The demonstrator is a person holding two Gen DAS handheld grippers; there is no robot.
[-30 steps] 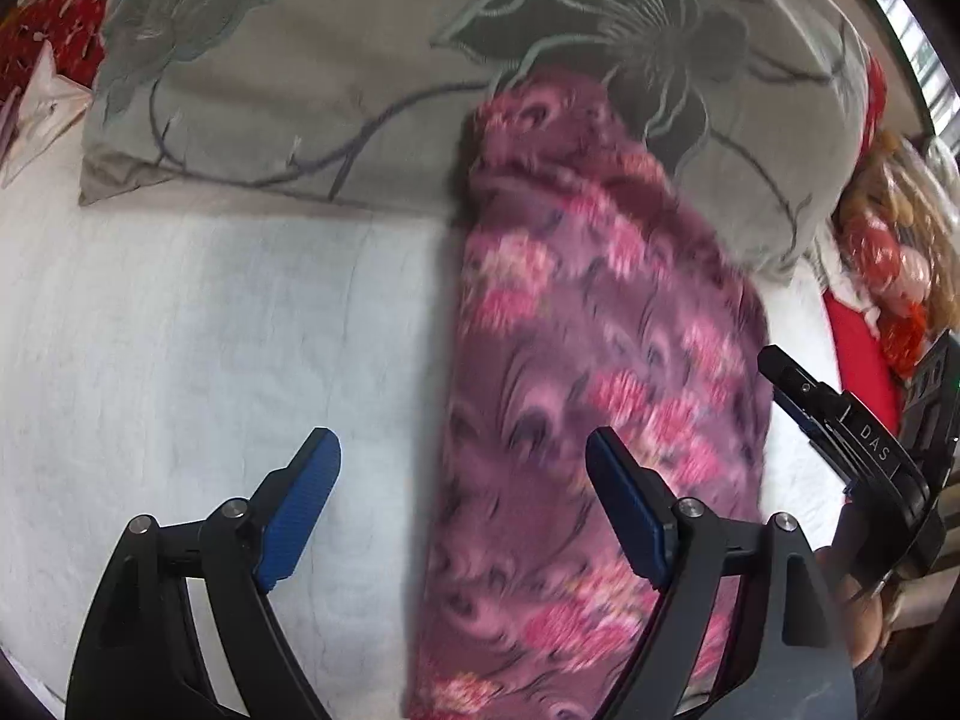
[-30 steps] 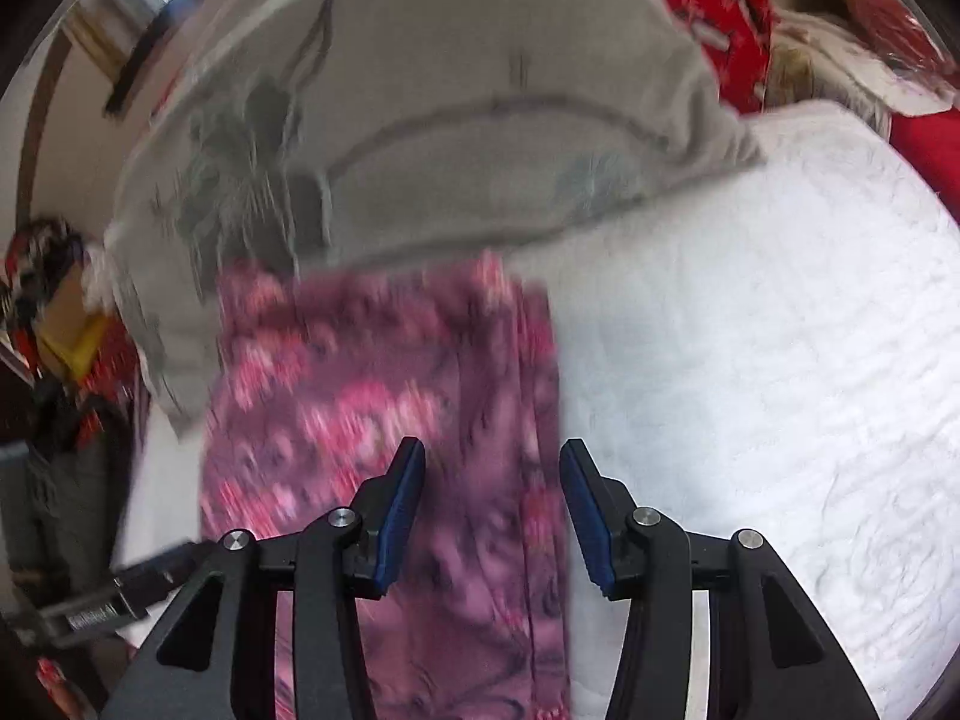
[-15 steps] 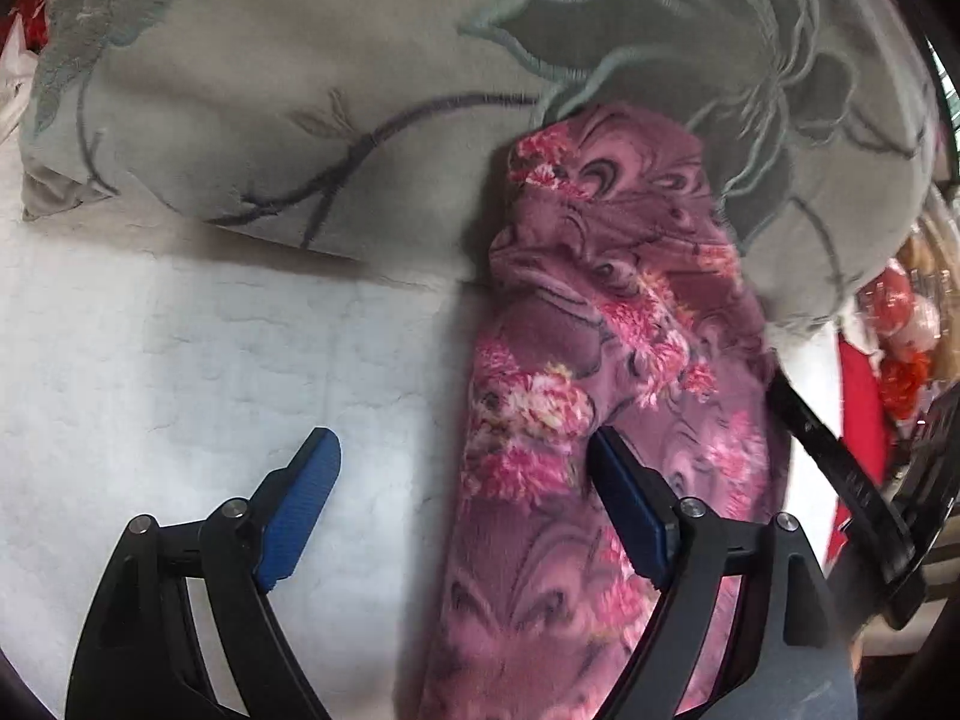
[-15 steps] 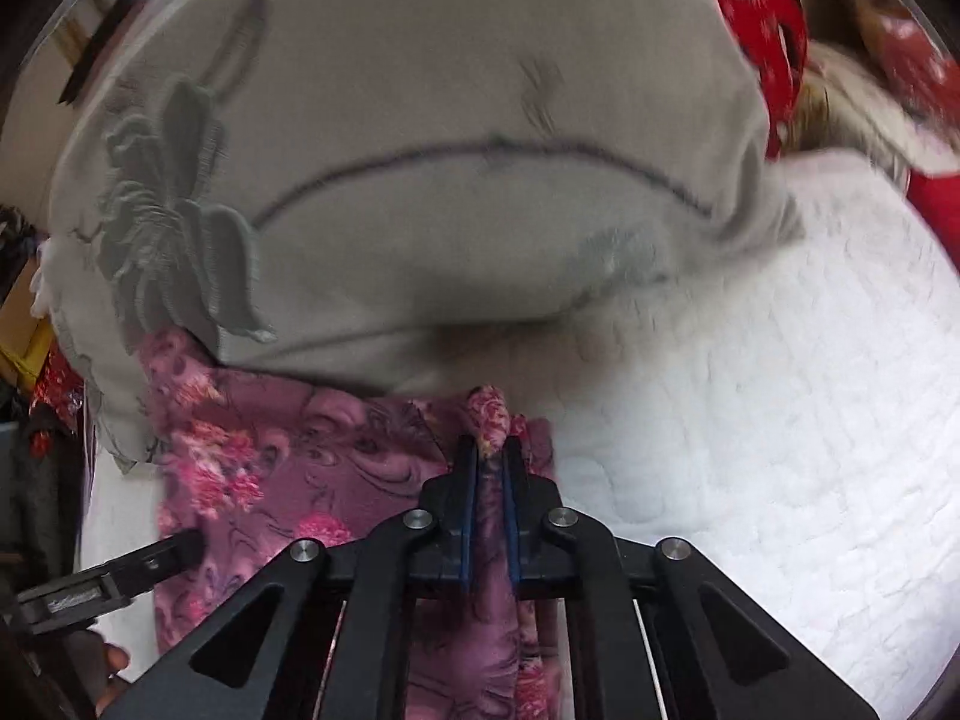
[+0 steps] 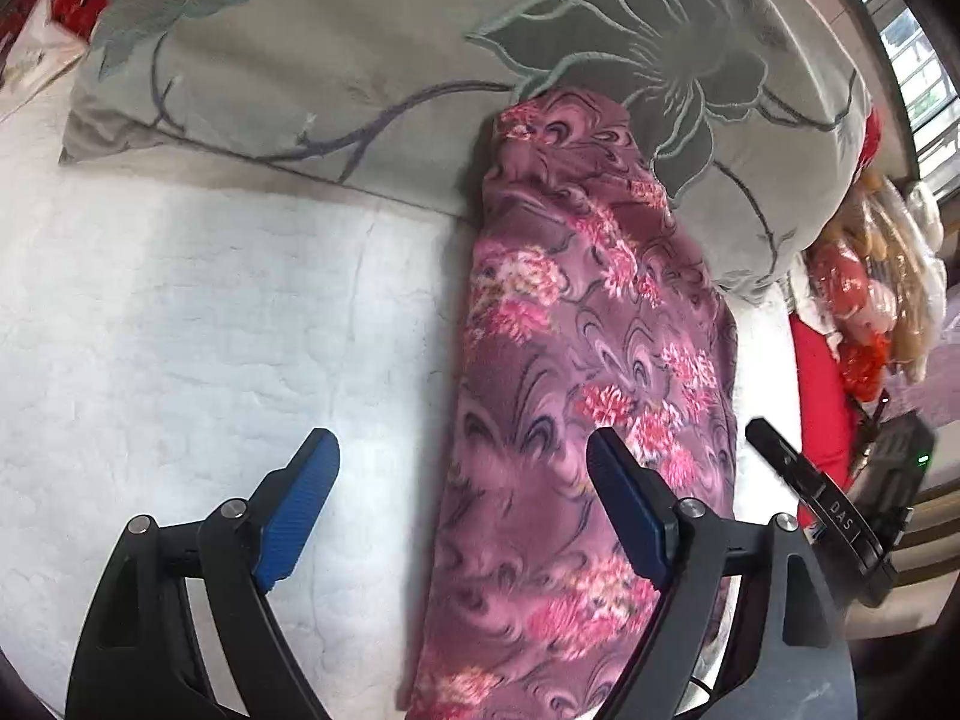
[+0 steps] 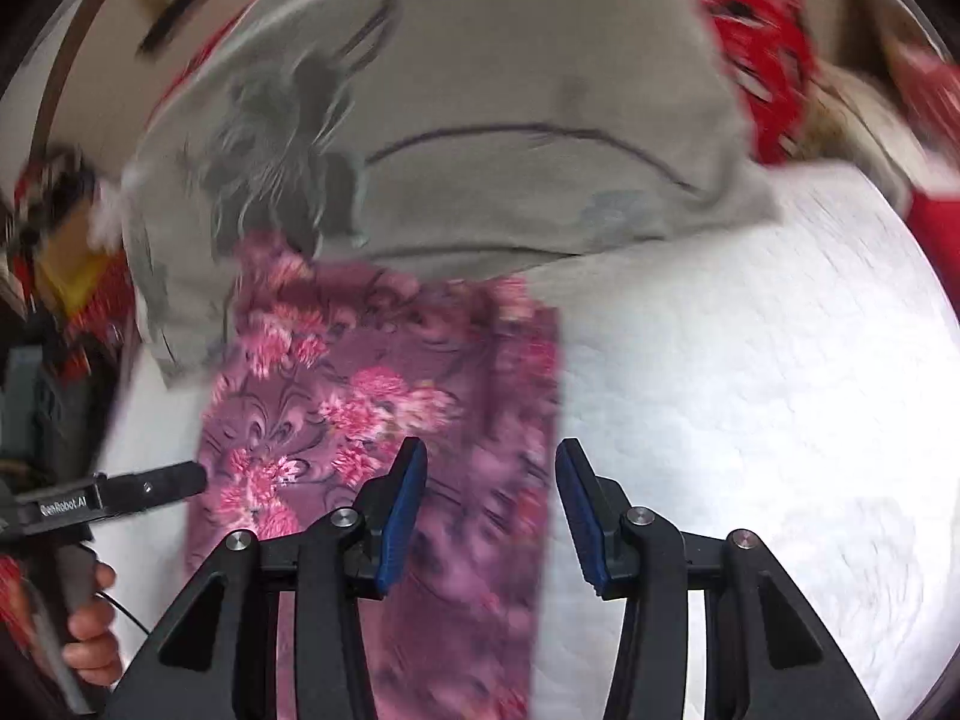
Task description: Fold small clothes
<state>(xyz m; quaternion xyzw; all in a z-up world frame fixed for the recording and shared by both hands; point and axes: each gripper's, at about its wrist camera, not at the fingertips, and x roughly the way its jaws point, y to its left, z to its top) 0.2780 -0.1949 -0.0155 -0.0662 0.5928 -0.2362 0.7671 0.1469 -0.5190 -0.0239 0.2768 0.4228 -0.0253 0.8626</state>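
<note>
Half a second earlier the right gripper (image 6: 491, 507) is seen clamped on a ridge of the purple floral garment (image 5: 591, 396) close under the grey embroidered pillow (image 5: 384, 54); now its jaws are opening, and although the long edge of the cloth lies below and between the blue pads, nothing is pinched by them. The far end of the garment, which was bunched and raised during that pinch, is now laid flatter, its tip resting up against the pillow while the rest stretches as a long narrow strip down the white quilted bedcover (image 5: 180, 312). The left gripper (image 5: 462, 507) is held wide apart throughout, with one pad over the bare cover and the other over the cloth, and nothing is gripped by it. From this it is judged that a small straightening tug at the far end has been finished and let go, so that the garment is left folded lengthwise and not yet folded across. A fresh hold on one short end is probably what is called for next, though the right wrist view is blurred and the exact lie of the edge cannot be told.
</note>
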